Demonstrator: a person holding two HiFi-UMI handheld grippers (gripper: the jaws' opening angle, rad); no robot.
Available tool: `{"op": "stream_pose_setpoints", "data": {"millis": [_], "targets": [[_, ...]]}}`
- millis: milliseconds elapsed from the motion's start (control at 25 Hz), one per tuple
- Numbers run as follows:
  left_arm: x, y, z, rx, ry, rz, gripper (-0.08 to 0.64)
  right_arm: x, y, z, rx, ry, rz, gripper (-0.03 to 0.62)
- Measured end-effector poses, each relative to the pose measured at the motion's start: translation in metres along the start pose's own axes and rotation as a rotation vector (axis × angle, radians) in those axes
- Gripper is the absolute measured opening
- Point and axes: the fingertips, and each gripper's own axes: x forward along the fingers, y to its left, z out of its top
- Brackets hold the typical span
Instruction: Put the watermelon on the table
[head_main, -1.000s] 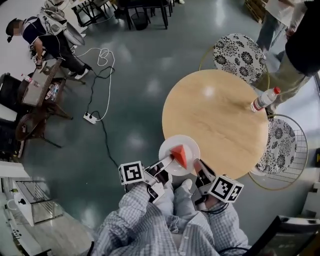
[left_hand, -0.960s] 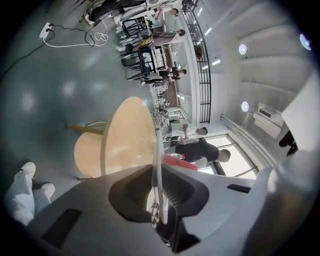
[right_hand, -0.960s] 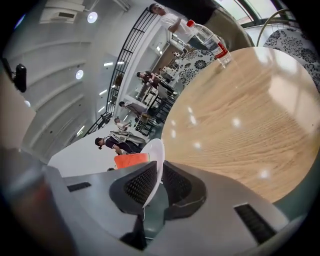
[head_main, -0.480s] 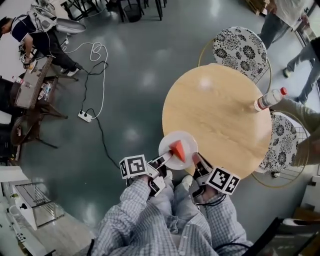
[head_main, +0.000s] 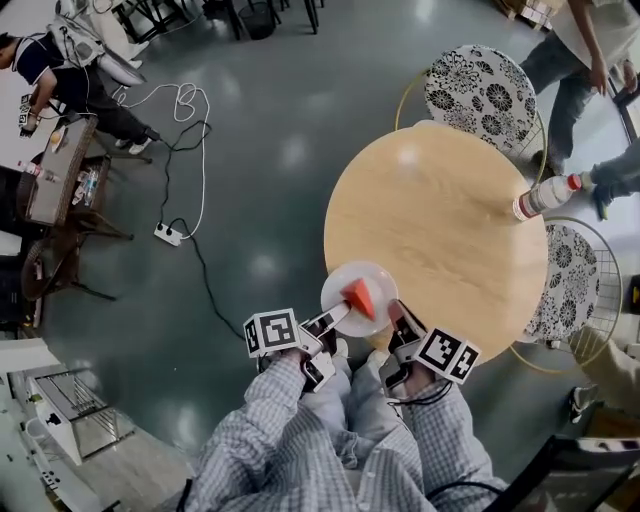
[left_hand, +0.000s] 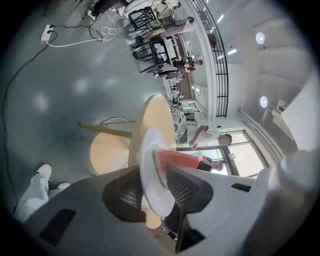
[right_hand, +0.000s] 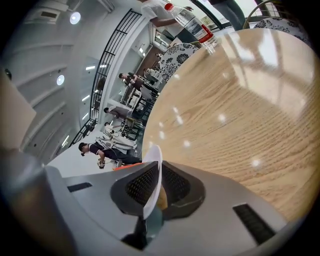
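Note:
A red watermelon wedge (head_main: 358, 297) lies on a white plate (head_main: 381, 277) at the near left edge of the round wooden table (head_main: 440, 220). The plate partly overhangs that edge. My left gripper (head_main: 330, 320) is at the plate's left rim. Its jaws have just been opening and stand open, with the rim (left_hand: 146, 150) and the wedge (left_hand: 180, 160) still between them. My right gripper (head_main: 398, 316) is at the near right rim. Its jaws have just been closing and pinch the thin plate edge (right_hand: 154, 170). Whether the plate rests on the wood I cannot tell.
A plastic bottle with a red cap (head_main: 540, 197) stands at the table's far right edge. Two chairs with patterned cushions (head_main: 478, 88) (head_main: 570, 280) flank the table. People stand at the far right. A power strip with cables (head_main: 165, 235) lies on the floor at left.
Plate and both grippers have come down slightly at the table's near edge. The left jaws stand wider round the rim. The people at the far right have shifted.

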Motion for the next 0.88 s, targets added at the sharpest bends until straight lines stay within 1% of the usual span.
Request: {"op": "stream_pose_setpoints", "data": {"millis": [120, 280, 560, 600, 640, 680, 760, 880], "targets": [[0.006, 0.000, -0.001, -0.002, 0.009, 0.009, 0.106, 0.006, -0.003, 0.011, 0.017, -0.025, -0.011, 0.029], [0.012, 0.001, -0.004, -0.001, 0.027, 0.021, 0.106, 0.012, -0.007, 0.021, 0.012, -0.026, -0.018, 0.029], [0.007, 0.006, -0.007, -0.007, 0.036, 0.031, 0.103, 0.018, -0.010, 0.023, -0.027, -0.016, -0.019, 0.029], [0.006, 0.008, -0.006, -0.012, 0.029, 0.036, 0.091, 0.019, -0.010, 0.022, -0.037, -0.009, -0.018, 0.029], [0.006, 0.011, -0.006, -0.021, 0.021, 0.040, 0.055, 0.020, -0.010, 0.021, -0.052, 0.000, -0.019, 0.029], [0.005, 0.013, -0.005, -0.032, 0.014, 0.044, 0.049, 0.022, -0.010, 0.020, -0.076, 0.011, -0.023, 0.029], [0.005, 0.016, -0.005, -0.049, 0.002, 0.048, 0.040, 0.023, -0.011, 0.018, -0.160, 0.042, -0.048, 0.029], [0.008, 0.017, -0.007, -0.057, 0.000, 0.052, 0.035, 0.022, -0.014, 0.015, -0.348, 0.082, -0.110, 0.032]]}}
